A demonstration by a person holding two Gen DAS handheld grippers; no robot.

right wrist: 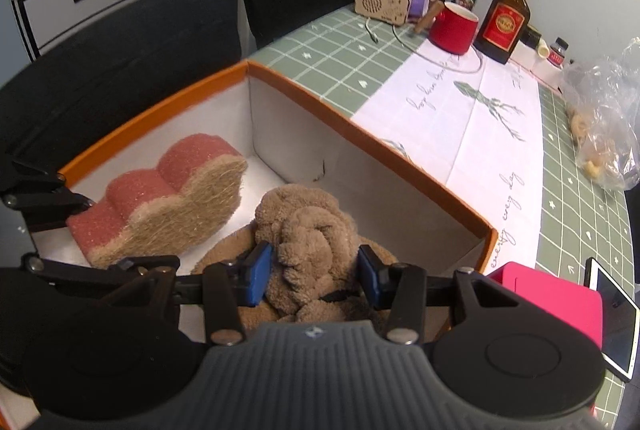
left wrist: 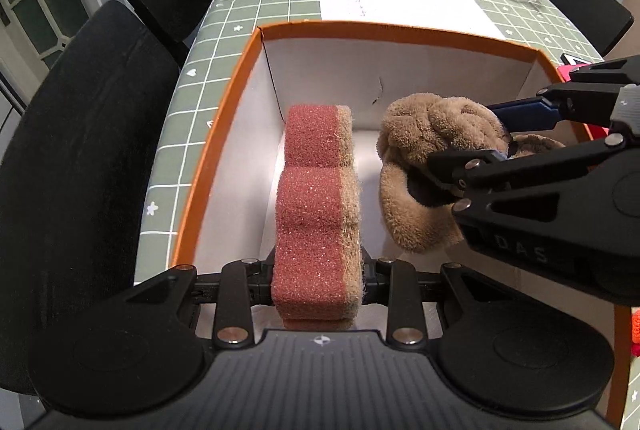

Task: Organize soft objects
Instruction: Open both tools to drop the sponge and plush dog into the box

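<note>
A wavy pink sponge with a tan fibre backing is clamped on edge by the left gripper and is held inside the orange-rimmed box, near its left wall. A brown plush bundle is gripped between the blue pads of the right gripper, just beside the sponge and also within the box. The box is set on the green checked surface, with a red mug and a bottle seen well beyond it
</note>
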